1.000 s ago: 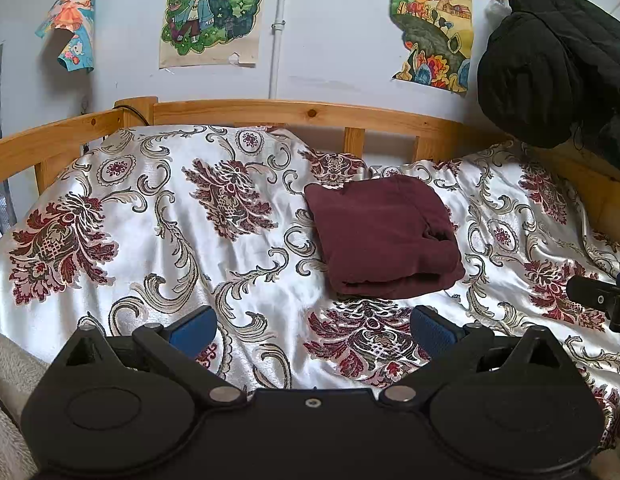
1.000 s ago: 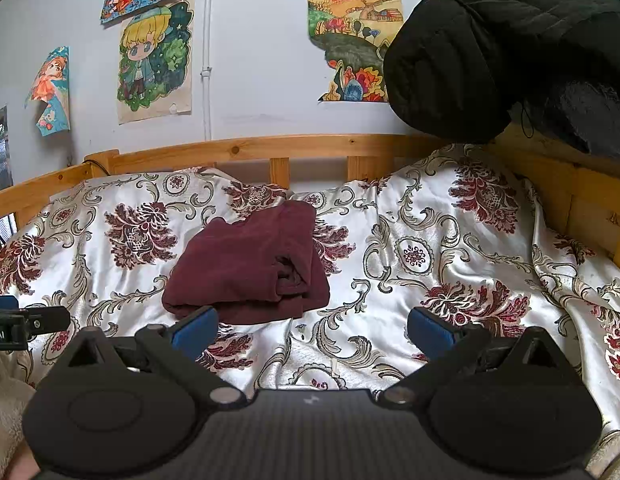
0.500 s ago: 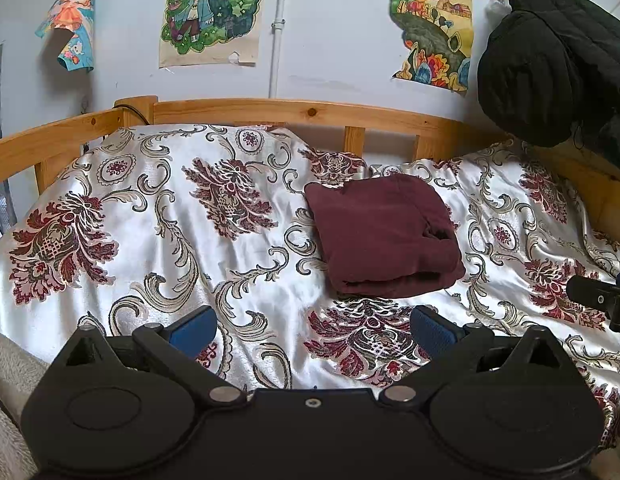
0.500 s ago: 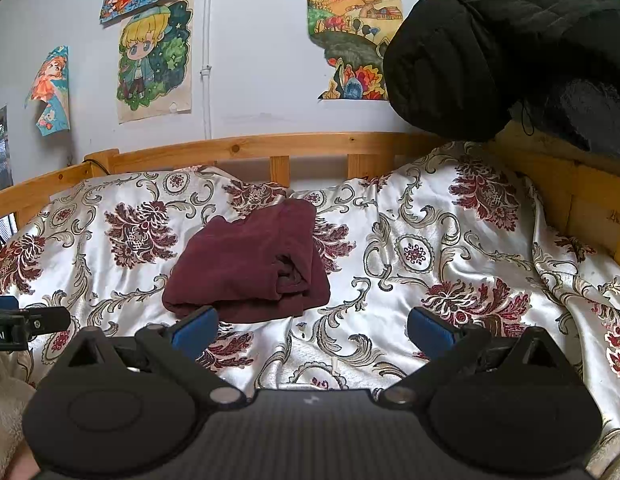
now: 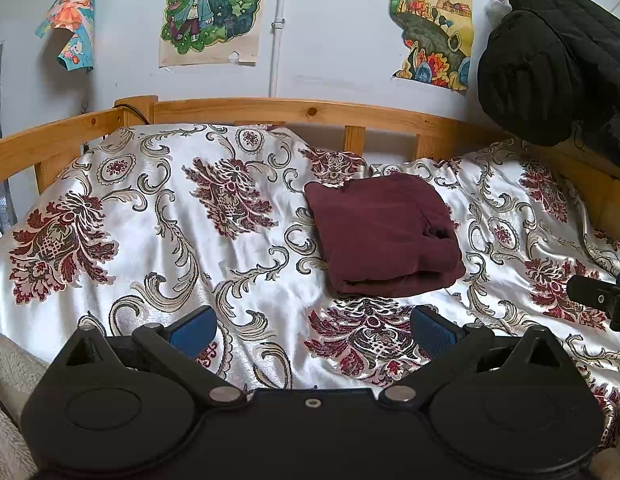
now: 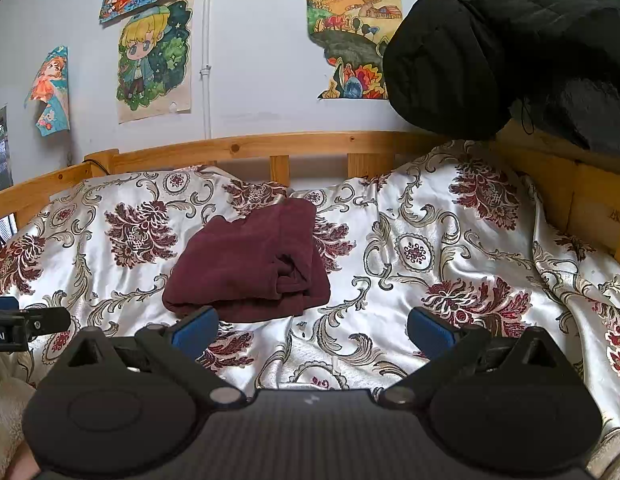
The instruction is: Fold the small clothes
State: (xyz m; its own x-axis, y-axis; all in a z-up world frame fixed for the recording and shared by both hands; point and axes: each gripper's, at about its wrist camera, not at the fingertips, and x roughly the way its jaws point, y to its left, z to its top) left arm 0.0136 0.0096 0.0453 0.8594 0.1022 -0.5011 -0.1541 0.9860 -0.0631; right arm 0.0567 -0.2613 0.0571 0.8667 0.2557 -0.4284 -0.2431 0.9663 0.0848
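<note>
A folded maroon garment (image 5: 383,234) lies on the white floral bedspread (image 5: 170,240), right of centre in the left wrist view. It also shows in the right wrist view (image 6: 250,264), left of centre. My left gripper (image 5: 311,328) is open and empty, held back from the garment's near edge. My right gripper (image 6: 311,326) is open and empty, with its left finger close to the garment's near edge. The tip of the right gripper (image 5: 601,300) shows at the right edge of the left wrist view.
A wooden bed rail (image 5: 310,110) runs along the back and sides. A black padded jacket (image 6: 509,48) hangs over the right rear corner. Drawings (image 5: 212,8) are taped on the wall. A fleecy blanket (image 5: 10,392) lies at the near left edge.
</note>
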